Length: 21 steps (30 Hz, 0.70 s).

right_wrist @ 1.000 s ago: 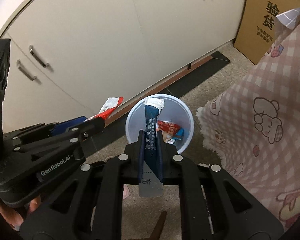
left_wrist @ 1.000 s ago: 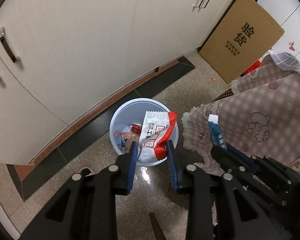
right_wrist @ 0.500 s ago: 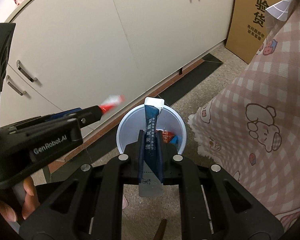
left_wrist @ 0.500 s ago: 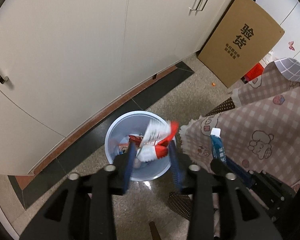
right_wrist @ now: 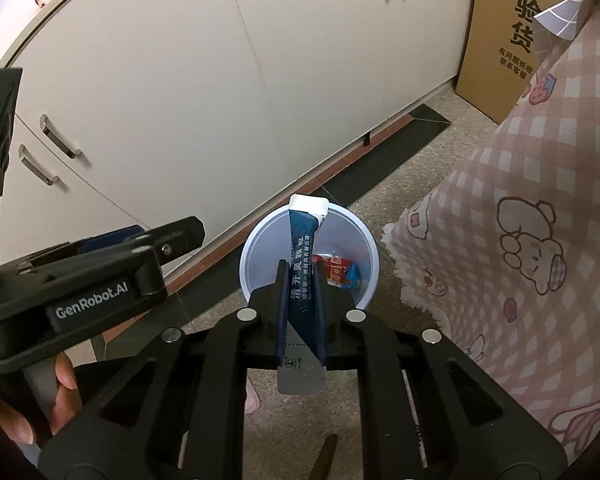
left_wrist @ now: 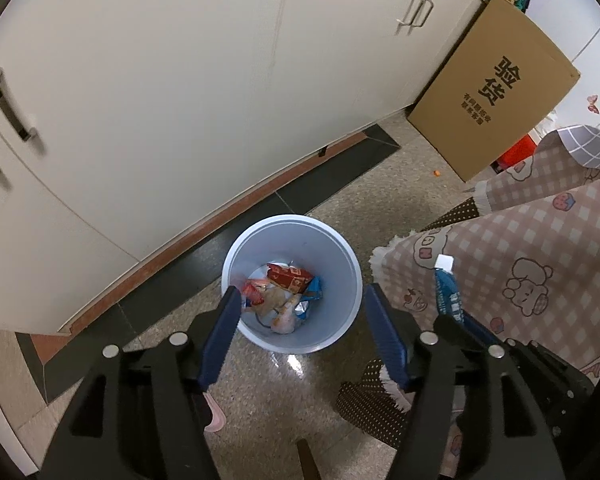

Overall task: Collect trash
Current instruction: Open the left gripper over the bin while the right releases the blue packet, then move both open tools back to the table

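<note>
The left gripper [left_wrist: 300, 320] gapes wide and empty above the bin [left_wrist: 352, 280]; its red-and-white wrapper has gone since a second ago. The right gripper [right_wrist: 301, 280] stays clamped on a blue sachet [right_wrist: 302, 256] over the bin.

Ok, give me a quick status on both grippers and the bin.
Left gripper open, empty, over the round pale-blue plastic bin. Right gripper shut on the dark-blue stick sachet, above the bin. Wrappers inside. Nothing in the way.
</note>
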Each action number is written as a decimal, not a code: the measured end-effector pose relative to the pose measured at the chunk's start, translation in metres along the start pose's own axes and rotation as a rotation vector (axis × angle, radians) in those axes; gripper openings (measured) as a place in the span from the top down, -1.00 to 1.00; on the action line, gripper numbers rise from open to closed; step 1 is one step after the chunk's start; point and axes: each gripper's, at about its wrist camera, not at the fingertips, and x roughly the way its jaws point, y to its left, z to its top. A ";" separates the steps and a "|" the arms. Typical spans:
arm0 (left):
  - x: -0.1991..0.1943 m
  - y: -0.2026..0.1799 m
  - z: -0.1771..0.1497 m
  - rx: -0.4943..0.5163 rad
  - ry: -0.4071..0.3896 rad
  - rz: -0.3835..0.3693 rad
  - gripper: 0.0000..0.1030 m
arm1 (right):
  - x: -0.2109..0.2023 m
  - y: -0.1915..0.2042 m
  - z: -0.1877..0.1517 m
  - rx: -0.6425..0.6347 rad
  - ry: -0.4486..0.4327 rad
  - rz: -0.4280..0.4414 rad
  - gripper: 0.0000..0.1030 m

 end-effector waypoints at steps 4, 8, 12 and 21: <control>-0.004 0.011 -0.002 -0.027 -0.003 0.007 -0.25 | -0.002 0.007 0.001 -0.006 -0.011 0.007 0.76; -0.010 0.020 -0.001 -0.055 -0.016 0.016 -0.30 | -0.006 0.014 0.006 -0.013 -0.037 0.022 0.76; -0.023 0.034 0.001 -0.104 -0.045 0.014 -0.35 | -0.009 0.021 0.012 -0.022 -0.065 0.031 0.76; -0.041 0.052 0.007 -0.162 -0.081 0.024 -0.38 | -0.017 0.029 0.032 -0.023 -0.160 0.020 0.01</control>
